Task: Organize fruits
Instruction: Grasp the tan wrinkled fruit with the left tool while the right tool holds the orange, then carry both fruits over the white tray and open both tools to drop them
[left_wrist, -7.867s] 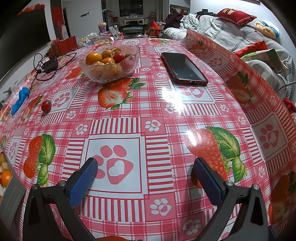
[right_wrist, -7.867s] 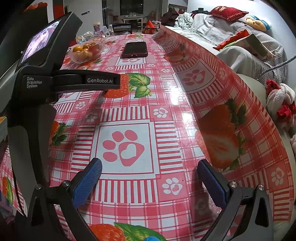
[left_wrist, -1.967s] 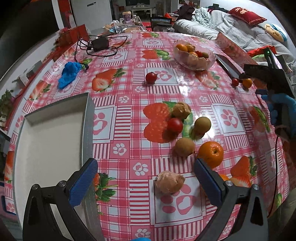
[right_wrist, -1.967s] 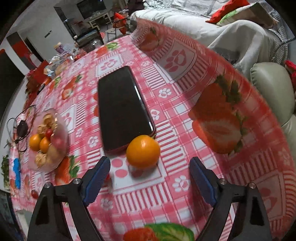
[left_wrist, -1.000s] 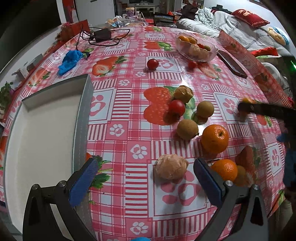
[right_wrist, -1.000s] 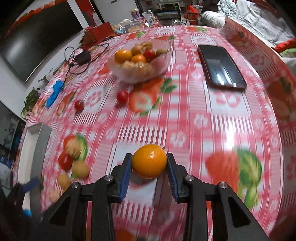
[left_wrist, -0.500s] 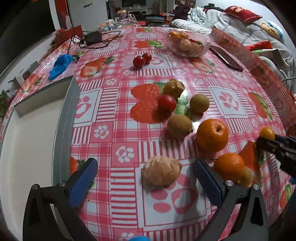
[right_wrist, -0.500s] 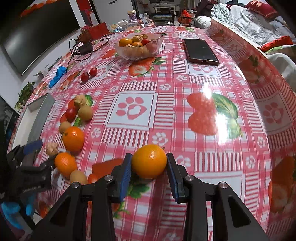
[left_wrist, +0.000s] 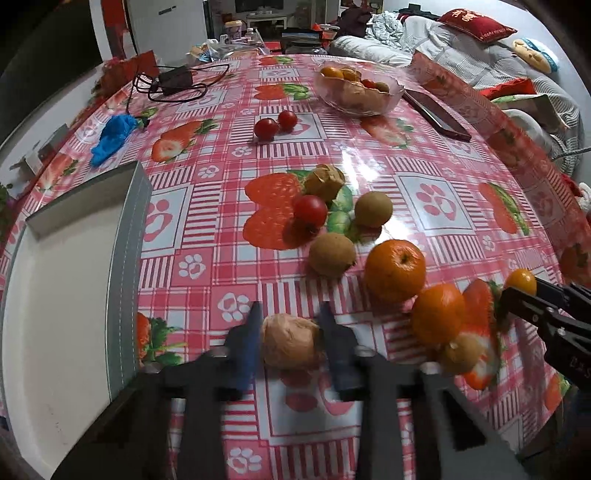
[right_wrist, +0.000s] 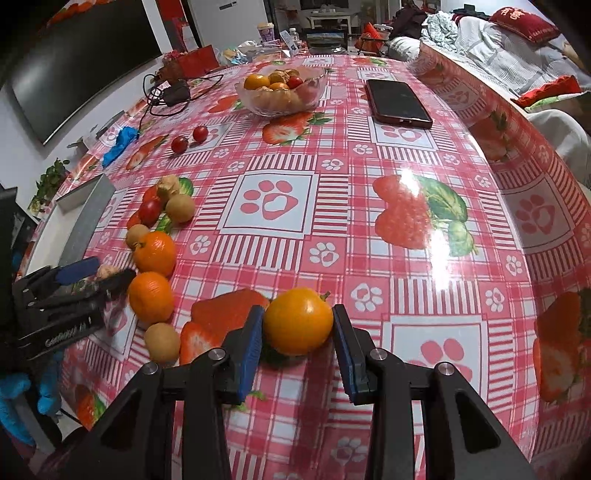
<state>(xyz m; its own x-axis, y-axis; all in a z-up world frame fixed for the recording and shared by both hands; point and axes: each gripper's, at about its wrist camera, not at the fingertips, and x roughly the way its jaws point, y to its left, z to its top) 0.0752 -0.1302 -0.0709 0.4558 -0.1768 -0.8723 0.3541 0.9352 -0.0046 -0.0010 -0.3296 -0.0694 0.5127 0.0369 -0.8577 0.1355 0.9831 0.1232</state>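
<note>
My left gripper (left_wrist: 290, 338) is shut on a pale wrinkled walnut-like fruit (left_wrist: 290, 345) on the tablecloth, right of the white tray (left_wrist: 127, 258). My right gripper (right_wrist: 297, 341) is shut on a small orange fruit (right_wrist: 297, 321), low over the cloth; it also shows in the left wrist view (left_wrist: 521, 282). Loose fruit lies between the grippers: two oranges (left_wrist: 395, 271) (left_wrist: 437, 314), brown kiwi-like fruits (left_wrist: 332, 254) (left_wrist: 373, 209), a red tomato (left_wrist: 310, 210). The left gripper shows at the left of the right wrist view (right_wrist: 92, 275).
A glass bowl (left_wrist: 360, 101) of fruit stands at the far side, with two tomatoes (left_wrist: 275, 124) in front of it. A phone (right_wrist: 399, 103) lies right of the bowl. A blue cloth (left_wrist: 112, 137) and a charger with cable (left_wrist: 173, 82) lie far left.
My left gripper has closed on the wrinkled fruit; half a second ago its jaws stood wide open. My right gripper has carried the small orange fruit lower, towards the fruit group.
</note>
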